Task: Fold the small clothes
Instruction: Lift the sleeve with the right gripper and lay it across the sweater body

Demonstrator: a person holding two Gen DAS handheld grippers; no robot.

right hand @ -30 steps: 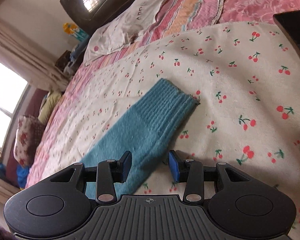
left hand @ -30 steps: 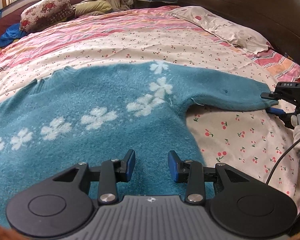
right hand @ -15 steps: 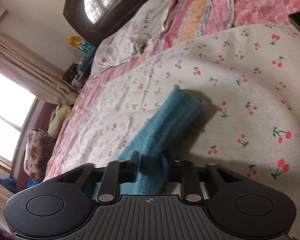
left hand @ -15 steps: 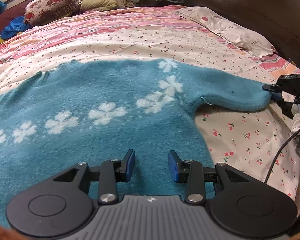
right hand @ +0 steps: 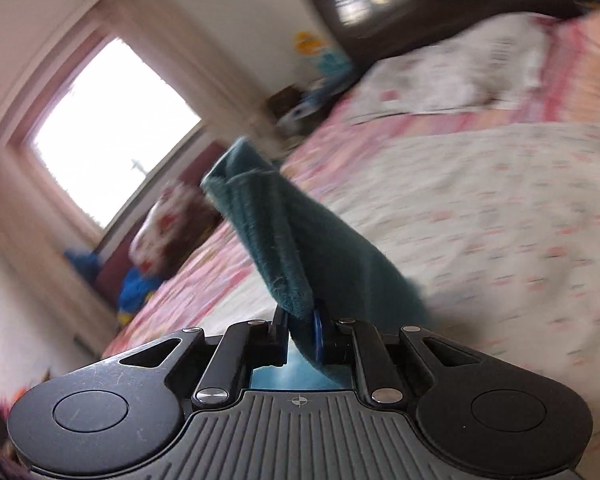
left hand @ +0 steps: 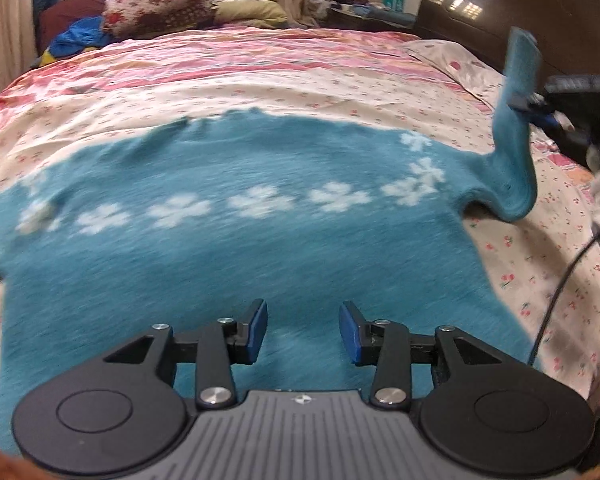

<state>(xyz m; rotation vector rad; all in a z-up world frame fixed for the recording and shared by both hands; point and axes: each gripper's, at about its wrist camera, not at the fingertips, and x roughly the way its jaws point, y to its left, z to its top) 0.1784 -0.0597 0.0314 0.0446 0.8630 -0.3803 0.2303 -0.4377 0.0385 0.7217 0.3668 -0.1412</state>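
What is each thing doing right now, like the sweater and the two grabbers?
Teal sweater: spread flat on the bed.
Sleeve: lifted off the bed, standing up.
Right hand-held gripper: shut on the sleeve.
Left hand-held gripper: open above the sweater, holding nothing.
Bedspread: spread out under the sweater.

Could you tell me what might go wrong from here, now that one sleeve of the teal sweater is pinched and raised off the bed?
1. The right gripper holds the sleeve near its cuff only, so the knit could slip out.
2. The left gripper hovers open above the sweater body, pinning nothing, so the body may drag and wrinkle.
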